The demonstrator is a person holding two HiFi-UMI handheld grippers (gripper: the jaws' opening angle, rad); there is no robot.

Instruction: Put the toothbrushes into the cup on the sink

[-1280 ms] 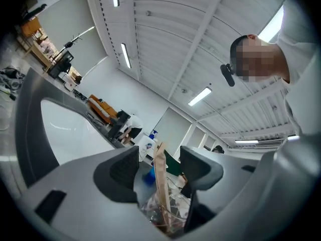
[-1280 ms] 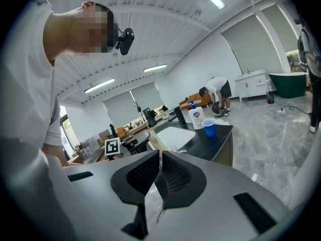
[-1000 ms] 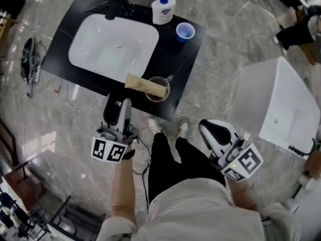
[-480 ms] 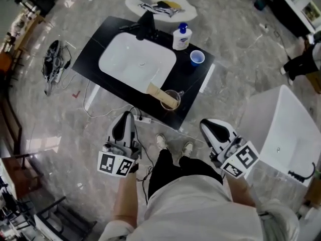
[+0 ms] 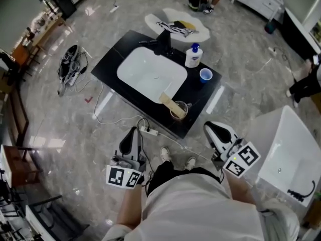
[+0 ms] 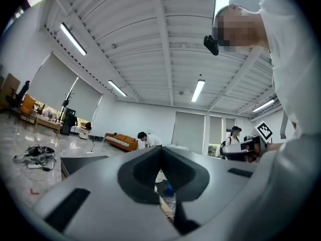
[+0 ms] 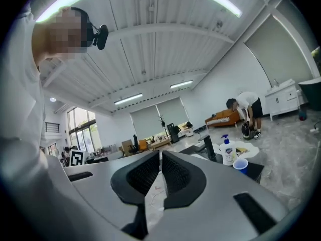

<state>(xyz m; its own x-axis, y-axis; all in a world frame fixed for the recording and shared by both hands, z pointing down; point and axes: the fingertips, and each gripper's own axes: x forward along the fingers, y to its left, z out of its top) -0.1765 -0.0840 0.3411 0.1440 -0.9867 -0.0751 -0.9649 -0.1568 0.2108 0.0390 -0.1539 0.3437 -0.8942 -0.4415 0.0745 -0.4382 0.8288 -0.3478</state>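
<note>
A black counter (image 5: 196, 100) holds a white sink basin (image 5: 150, 77). A clear glass cup (image 5: 179, 110) stands near its front edge, and a tan, tube-like object (image 5: 169, 103) leans into it. A blue cup (image 5: 205, 75) stands further back, also showing as the blue cup (image 7: 241, 164). I cannot make out single toothbrushes. My left gripper (image 5: 134, 130) hangs over the floor well short of the counter; in its own view the left gripper (image 6: 161, 150) is shut with nothing between the jaws. My right gripper (image 5: 208, 127), seen again as the right gripper (image 7: 160, 158), is likewise shut and empty.
A black faucet (image 5: 163, 41) and a soap bottle (image 5: 193, 55) stand at the counter's back. A power strip (image 5: 149, 131) with cables lies on the floor before the counter. There is a white tub (image 5: 288, 144) at the right and a cable bundle (image 5: 70, 67) at the left. Other people stand in the room.
The view has drawn back from the sink, which now looks smaller and farther away. Both grippers stay low by the body. The left jaws have come together.
</note>
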